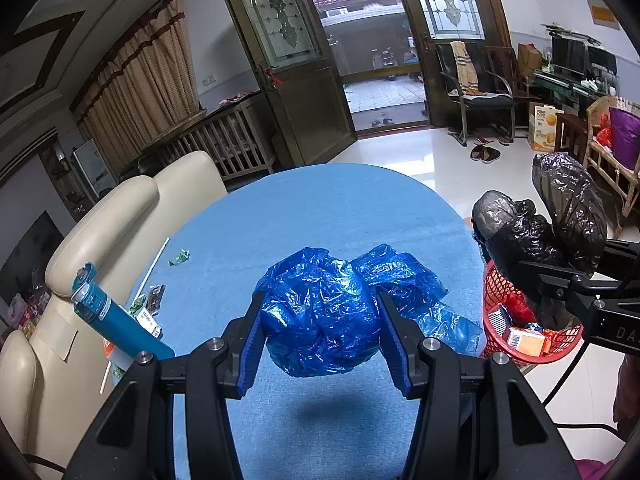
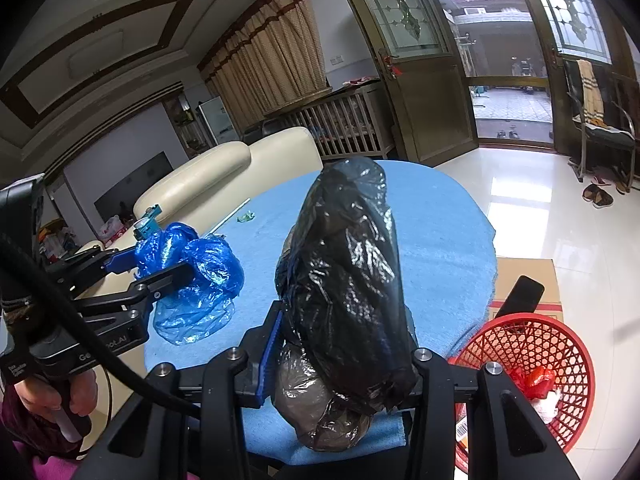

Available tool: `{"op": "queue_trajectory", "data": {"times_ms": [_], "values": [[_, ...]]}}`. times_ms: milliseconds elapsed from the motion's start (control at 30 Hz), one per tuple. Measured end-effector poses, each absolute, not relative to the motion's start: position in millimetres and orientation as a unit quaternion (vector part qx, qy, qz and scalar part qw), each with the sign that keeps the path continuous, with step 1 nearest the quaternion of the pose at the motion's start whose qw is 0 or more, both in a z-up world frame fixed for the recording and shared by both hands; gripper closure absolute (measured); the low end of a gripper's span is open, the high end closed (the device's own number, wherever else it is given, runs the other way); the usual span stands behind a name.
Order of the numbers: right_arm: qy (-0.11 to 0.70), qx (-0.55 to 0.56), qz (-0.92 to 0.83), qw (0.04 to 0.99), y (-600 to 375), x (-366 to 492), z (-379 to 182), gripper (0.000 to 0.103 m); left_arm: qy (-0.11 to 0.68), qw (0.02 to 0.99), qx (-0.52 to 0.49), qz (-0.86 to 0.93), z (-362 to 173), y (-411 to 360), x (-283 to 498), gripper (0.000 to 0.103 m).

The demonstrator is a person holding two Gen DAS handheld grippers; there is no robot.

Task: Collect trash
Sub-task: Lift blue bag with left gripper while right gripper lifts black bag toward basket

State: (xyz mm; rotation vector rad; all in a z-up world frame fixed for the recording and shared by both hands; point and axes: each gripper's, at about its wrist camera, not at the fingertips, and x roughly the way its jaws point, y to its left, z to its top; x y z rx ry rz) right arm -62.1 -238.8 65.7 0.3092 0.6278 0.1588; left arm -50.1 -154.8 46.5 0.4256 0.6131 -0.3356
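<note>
Left gripper clamps blue bag; right gripper clamps black bag. Neither binned; red basket (part-filled) at 4 o'clock; 2 wrappers remain.

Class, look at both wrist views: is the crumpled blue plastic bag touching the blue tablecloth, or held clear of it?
Cannot tell. The left claw grips the crumpled blue plastic bag; its loose tail seems to reach the blue tablecloth.

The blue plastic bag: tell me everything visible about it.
The blue plastic bag is thin, crinkled, glossy film bunched into a rough ball, with a looser, paler flap trailing toward the red basket. The left tongs are shut on it, one blue pad on each side, holding it above the blue tablecloth, where its shadow falls. Nothing else touches it. What it contains cannot be seen.
</note>
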Motion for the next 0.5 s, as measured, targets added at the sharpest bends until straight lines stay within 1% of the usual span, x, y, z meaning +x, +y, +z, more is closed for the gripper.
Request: {"op": "queue_trajectory", "data": {"times_ms": [500], "values": [[0.309,0.161,0.069,0.935,-250,-68,62,0.057,0.296,0.912,0.222,-0.178,44,-164,-49,0.048]]}}
